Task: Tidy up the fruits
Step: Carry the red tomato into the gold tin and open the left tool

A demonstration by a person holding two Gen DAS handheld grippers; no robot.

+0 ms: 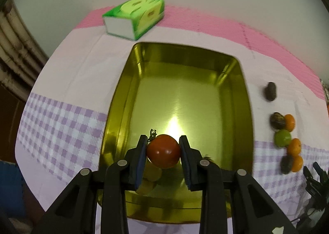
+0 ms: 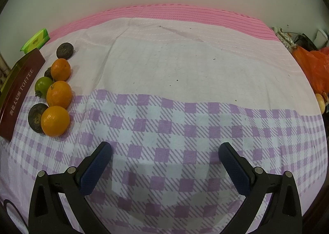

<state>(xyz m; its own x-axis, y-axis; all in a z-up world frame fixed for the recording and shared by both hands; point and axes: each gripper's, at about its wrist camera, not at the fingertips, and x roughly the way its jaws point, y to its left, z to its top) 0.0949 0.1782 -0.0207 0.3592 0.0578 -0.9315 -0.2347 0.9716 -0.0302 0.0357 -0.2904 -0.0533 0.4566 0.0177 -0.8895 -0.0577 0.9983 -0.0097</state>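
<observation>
My left tongs grip a red fruit above the gold tin, mid-delivery; my right tongs hang open over the worktop. Next, I judge: lower, release, then fetch the oranges beside the tin.

A polished, mirror-like gold metal is being shown by the tin, with a bright glare being thrown off its smooth floor. A glossy, smooth skin is being shown by the tomato. Woven cloth, matt and faintly creased, is being seen under everything. The oranges are being seen with a finely dimpled, slightly shiny peel, the dark fruits with a dull, rough one. Matt black plastic is being shown by the right tool, with textured blue pads. A glossy printed wrapper is being shown by the tissue pack.
</observation>
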